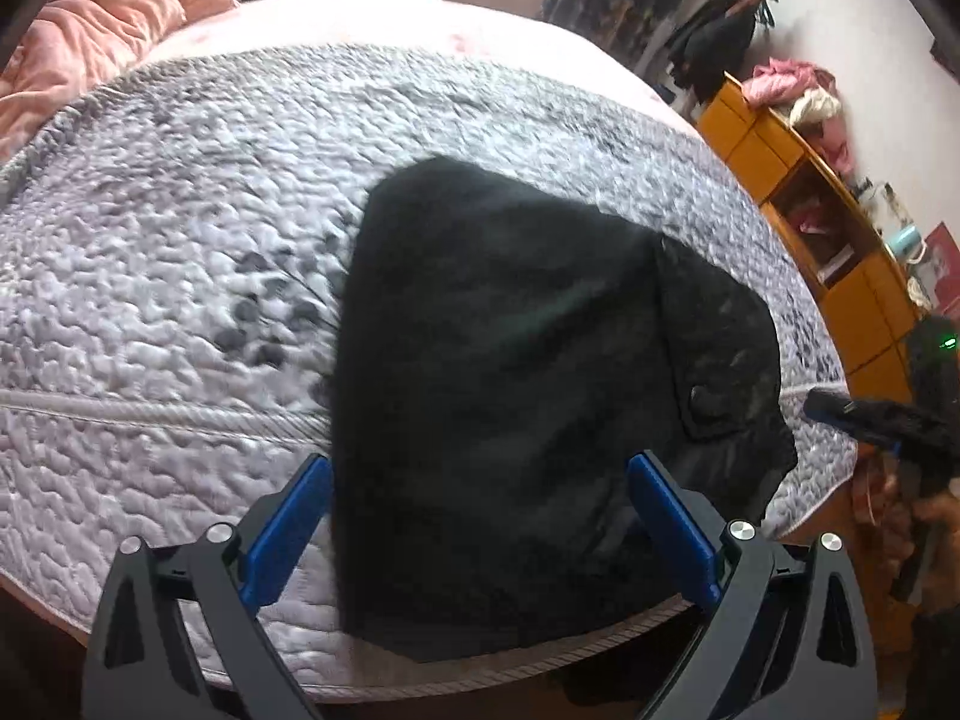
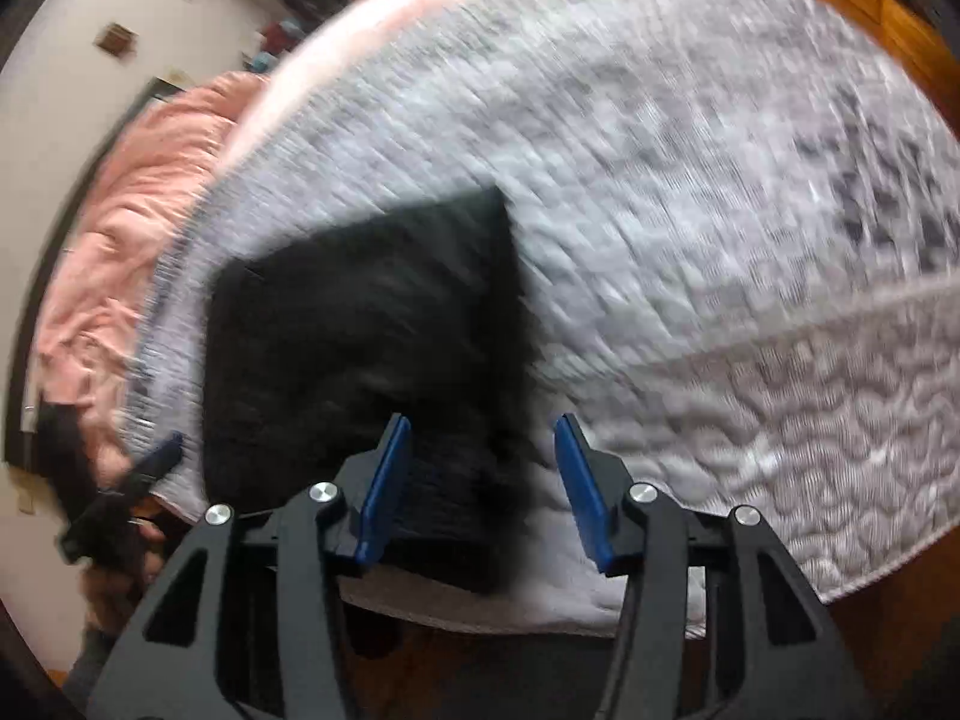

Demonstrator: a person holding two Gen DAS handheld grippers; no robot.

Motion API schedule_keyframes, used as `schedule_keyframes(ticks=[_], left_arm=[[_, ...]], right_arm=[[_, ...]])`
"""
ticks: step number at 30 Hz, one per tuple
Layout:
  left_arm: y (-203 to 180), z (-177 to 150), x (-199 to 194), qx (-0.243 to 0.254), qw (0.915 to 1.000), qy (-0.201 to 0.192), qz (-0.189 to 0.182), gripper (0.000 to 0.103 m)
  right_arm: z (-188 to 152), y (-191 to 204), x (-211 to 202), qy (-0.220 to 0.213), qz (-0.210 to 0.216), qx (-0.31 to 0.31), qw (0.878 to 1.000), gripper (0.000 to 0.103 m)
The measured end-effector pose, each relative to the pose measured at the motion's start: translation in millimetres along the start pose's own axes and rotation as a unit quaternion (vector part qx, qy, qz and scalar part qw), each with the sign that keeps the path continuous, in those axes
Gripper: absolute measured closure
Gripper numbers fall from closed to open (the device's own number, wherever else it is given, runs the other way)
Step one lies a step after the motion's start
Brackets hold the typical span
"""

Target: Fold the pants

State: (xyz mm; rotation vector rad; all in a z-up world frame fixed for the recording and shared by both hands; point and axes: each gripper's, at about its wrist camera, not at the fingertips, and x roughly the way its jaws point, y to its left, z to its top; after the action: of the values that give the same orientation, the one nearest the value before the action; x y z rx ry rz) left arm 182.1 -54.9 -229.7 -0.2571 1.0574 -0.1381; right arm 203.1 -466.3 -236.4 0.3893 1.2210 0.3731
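Folded black pants (image 1: 510, 390) lay near the edge of a grey quilted bedspread (image 1: 180, 240). The left gripper (image 1: 480, 516) and right gripper (image 2: 483, 480) hovered above, both spread wide, holding nothing.

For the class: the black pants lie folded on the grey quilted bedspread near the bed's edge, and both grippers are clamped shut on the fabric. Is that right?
Not quite. The black pants do lie folded on the grey quilted bedspread near the bed's edge, but neither gripper is clamped. The left wrist view shows the left gripper with jaws wide apart, and the right wrist view shows the right gripper open too, holding nothing.
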Motion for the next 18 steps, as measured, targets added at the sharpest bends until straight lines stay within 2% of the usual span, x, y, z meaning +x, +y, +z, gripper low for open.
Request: schedule_keyframes(ticks=[3,5,6,8,9,10,11,12,13,15,18], left_arm=[[16,8,2,-0.021,0.9998,0.005,-0.001,0.004],[27,12,3,-0.040,0.9991,0.007,-0.010,0.004],[36,15,3,-0.056,0.9982,0.008,-0.019,0.004],[49,19,4,-0.079,0.9963,0.013,-0.031,0.004],[55,21,6,-0.090,0.9952,0.017,-0.036,0.004],[67,24,9,-0.106,0.9931,0.025,-0.042,0.004],[74,25,11,-0.117,0.9917,0.029,-0.046,0.004],[82,27,14,-0.129,0.9896,0.033,-0.054,0.004],[93,31,17,-0.143,0.9864,0.037,-0.072,0.004],[107,38,23,-0.160,0.9812,0.042,-0.101,0.004],[117,54,36,-0.165,0.9756,0.055,-0.134,0.004]], right_arm=[[18,17,3,0.003,0.066,-0.004,0.998,0.052],[27,20,26,0.029,0.110,0.005,0.993,0.052],[28,19,39,0.043,0.115,0.008,0.992,0.053],[23,7,56,0.062,0.108,0.017,0.992,0.067],[23,0,63,0.066,0.099,0.021,0.993,0.084],[23,-9,67,0.069,0.090,0.029,0.993,0.092],[24,-13,65,0.070,0.100,0.038,0.992,0.091],[26,-14,63,0.069,0.111,0.046,0.990,0.085],[28,-16,55,0.061,0.128,0.054,0.988,0.065],[37,-12,35,0.023,0.127,0.042,0.991,0.038],[57,-14,31,-0.001,0.140,0.047,0.989,0.038]])
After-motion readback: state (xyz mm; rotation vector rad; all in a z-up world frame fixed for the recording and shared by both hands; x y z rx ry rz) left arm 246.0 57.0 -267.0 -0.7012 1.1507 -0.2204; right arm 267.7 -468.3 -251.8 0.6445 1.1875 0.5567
